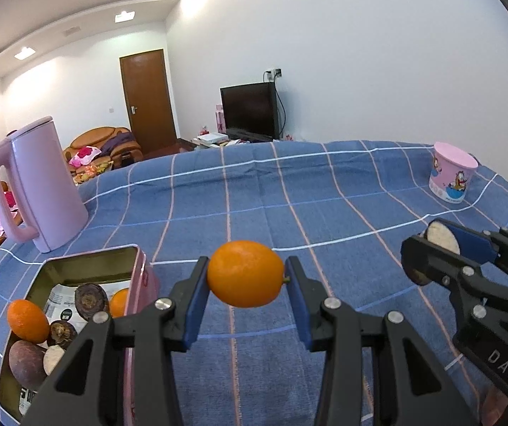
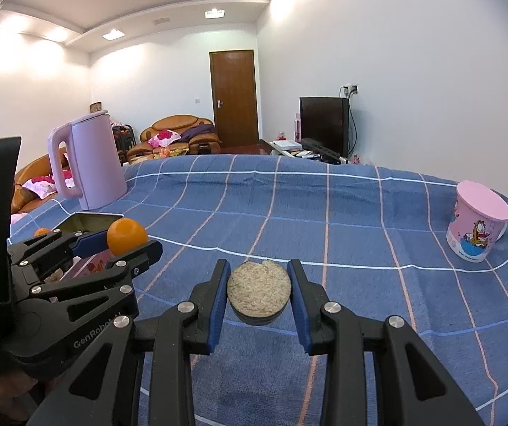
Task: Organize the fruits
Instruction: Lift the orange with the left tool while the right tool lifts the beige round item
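My left gripper (image 1: 247,267) is shut on an orange kumquat-like fruit (image 1: 246,280), held above the blue checked cloth just right of an open pink tin (image 1: 139,266). Inside the tin lie orange fruits (image 1: 27,321) and dark purple passion fruits (image 1: 26,364), some of them halved. My right gripper (image 2: 258,270) is shut on a halved passion fruit (image 2: 258,291), its pale cut face turned up. In the left wrist view the right gripper (image 1: 431,239) hovers at the right with that half. The right wrist view shows the left gripper (image 2: 126,240) with the orange fruit (image 2: 126,235) over the tin (image 2: 90,218).
A pink kettle (image 1: 41,184) stands behind the tin at the table's left. A pink cartoon cup (image 1: 451,177) with a lid sits at the far right. The blue cloth (image 2: 289,206) covers the whole table between them. Sofas and a television lie beyond the far edge.
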`<action>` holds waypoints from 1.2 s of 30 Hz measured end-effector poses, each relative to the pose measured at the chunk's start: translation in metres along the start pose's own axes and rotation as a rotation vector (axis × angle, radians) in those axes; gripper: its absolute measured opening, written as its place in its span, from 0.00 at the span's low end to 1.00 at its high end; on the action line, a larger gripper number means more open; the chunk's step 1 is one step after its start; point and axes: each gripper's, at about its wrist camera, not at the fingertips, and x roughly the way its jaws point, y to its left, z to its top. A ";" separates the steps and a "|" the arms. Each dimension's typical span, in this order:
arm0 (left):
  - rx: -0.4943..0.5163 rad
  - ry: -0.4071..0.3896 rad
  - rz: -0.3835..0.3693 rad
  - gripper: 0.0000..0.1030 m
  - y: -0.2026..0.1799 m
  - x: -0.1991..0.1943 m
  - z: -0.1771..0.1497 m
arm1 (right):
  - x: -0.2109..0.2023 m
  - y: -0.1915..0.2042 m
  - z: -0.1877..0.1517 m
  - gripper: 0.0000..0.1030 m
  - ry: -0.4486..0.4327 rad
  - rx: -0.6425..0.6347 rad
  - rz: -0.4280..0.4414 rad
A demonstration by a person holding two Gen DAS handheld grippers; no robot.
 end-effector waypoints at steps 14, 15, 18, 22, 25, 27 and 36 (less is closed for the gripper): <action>-0.006 -0.048 0.019 0.43 0.002 -0.010 -0.002 | -0.009 0.001 -0.001 0.34 -0.051 -0.008 -0.006; -0.007 -0.052 0.019 0.43 0.002 -0.010 -0.002 | -0.010 0.001 -0.001 0.34 -0.057 -0.009 -0.007; -0.009 -0.064 0.025 0.43 0.002 -0.012 -0.002 | -0.013 0.002 -0.002 0.34 -0.070 -0.014 -0.008; -0.011 -0.081 0.035 0.43 0.002 -0.016 -0.002 | -0.016 0.002 -0.003 0.34 -0.086 -0.019 -0.011; -0.008 -0.093 0.040 0.43 0.001 -0.018 -0.003 | -0.018 0.003 -0.003 0.34 -0.095 -0.022 -0.012; -0.006 -0.102 0.045 0.43 0.001 -0.020 -0.003 | -0.019 0.003 -0.003 0.34 -0.100 -0.023 -0.014; -0.004 -0.130 0.059 0.43 0.000 -0.026 -0.004 | -0.023 0.005 -0.004 0.34 -0.121 -0.031 -0.021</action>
